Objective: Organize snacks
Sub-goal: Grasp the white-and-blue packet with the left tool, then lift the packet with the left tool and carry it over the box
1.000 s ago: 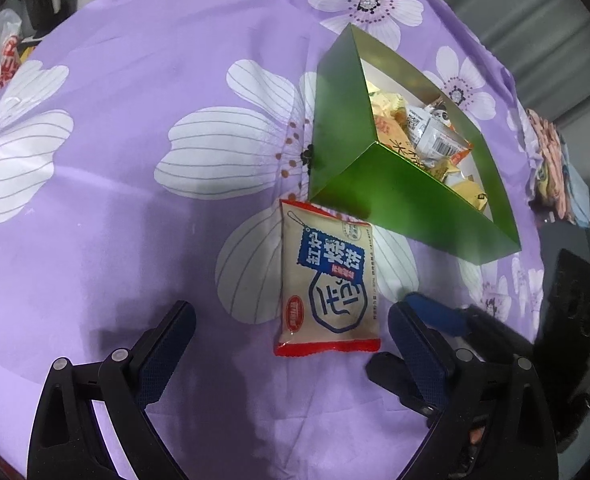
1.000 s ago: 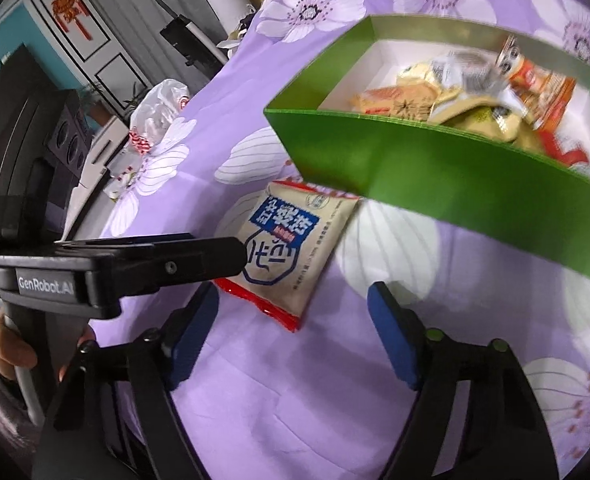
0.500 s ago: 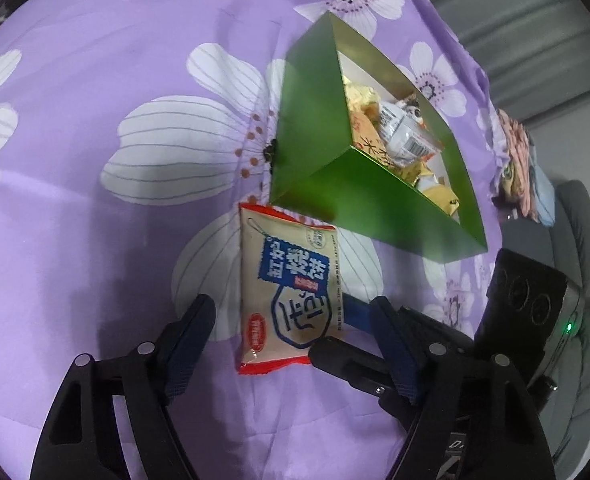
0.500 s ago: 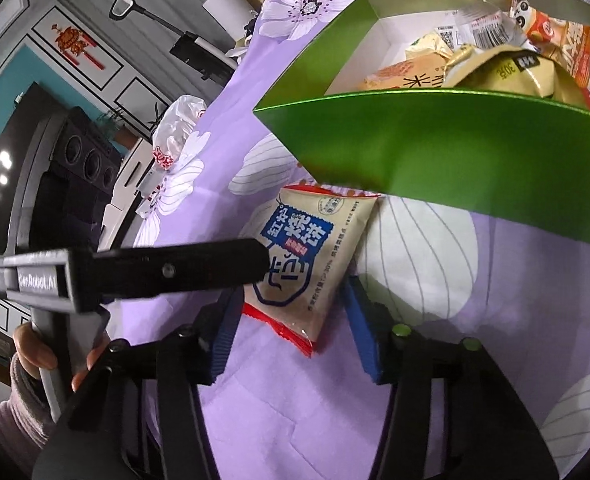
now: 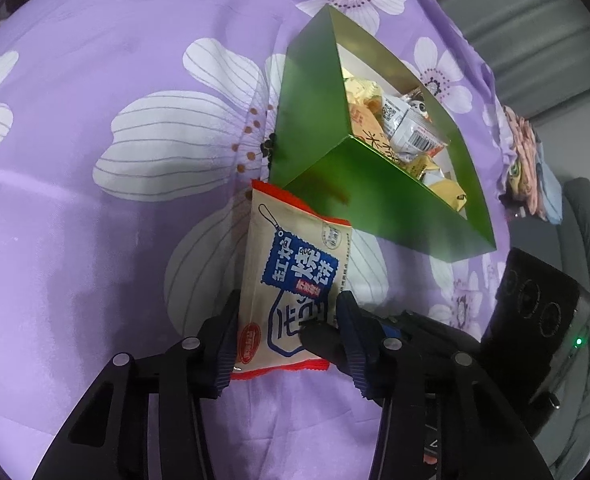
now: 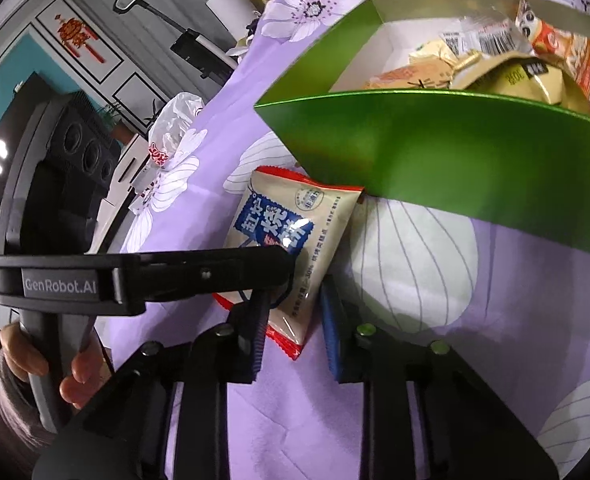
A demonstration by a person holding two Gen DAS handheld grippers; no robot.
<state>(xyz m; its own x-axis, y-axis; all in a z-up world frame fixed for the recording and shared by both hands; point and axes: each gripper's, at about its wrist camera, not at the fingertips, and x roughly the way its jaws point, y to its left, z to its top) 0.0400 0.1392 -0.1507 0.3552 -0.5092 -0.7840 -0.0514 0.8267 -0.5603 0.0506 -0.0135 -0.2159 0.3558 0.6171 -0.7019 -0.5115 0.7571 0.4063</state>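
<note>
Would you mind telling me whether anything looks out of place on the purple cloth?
One snack packet lies outside the green box, against its corner, while the other snacks sit inside. Both the left gripper and right gripper are closing on it.

Snack packet [image 5: 295, 284]: beige, red-edged, blue label; lies on the purple flowered cloth [image 5: 135, 80], its far end touching the near corner of the green box [image 5: 315, 152]. Left gripper [image 5: 287, 344]: jaws closed on the packet's near end, one blue pad at each long edge. Right gripper [image 5: 319, 338]: a black fingertip rests on the packet beside the right pad. Green box: open-topped, holding assorted wrapped snacks [image 5: 407, 128].
</note>
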